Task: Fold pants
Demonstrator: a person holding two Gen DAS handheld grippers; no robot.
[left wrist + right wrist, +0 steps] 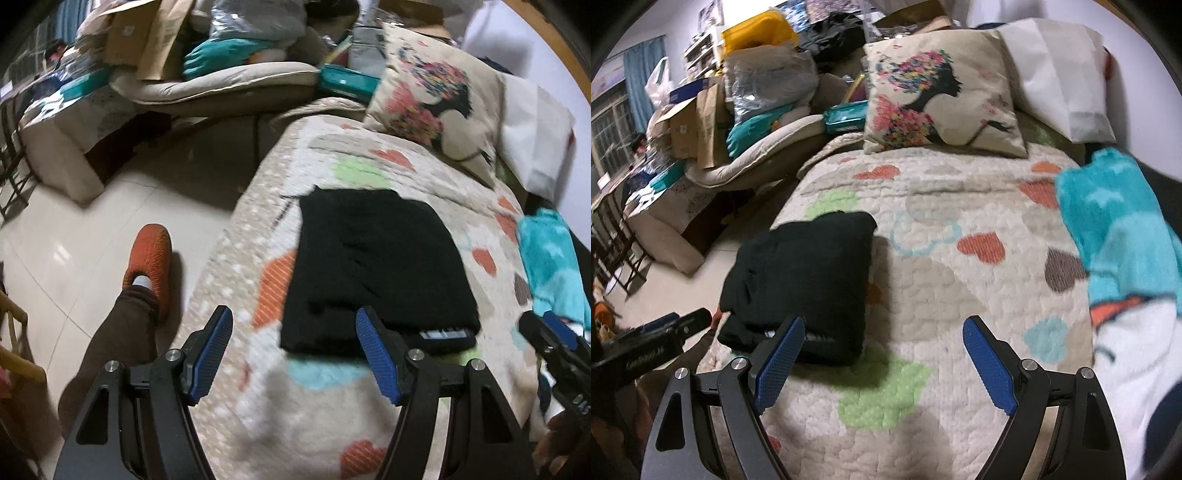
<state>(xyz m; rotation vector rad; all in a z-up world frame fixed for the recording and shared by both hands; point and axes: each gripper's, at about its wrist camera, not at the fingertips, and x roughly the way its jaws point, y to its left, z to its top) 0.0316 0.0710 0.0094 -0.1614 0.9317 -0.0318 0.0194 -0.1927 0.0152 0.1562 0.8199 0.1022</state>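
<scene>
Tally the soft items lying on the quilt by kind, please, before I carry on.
Folded black pants: 1
Printed cushion: 1
White pillow: 1
Teal fleece blanket: 1
Total: 4, all on the heart-patterned quilt.

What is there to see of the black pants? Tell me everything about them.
The black pants lie folded into a compact, roughly rectangular bundle of several layers, flat on the heart-patterned quilt near its left edge. The fabric looks soft, matte and thick, with shallow creases. A small white-marked label shows at the near edge. Nothing grips them: the left gripper and right gripper both hang open in front of them. The teal blanket lies apart, to the right.
</scene>
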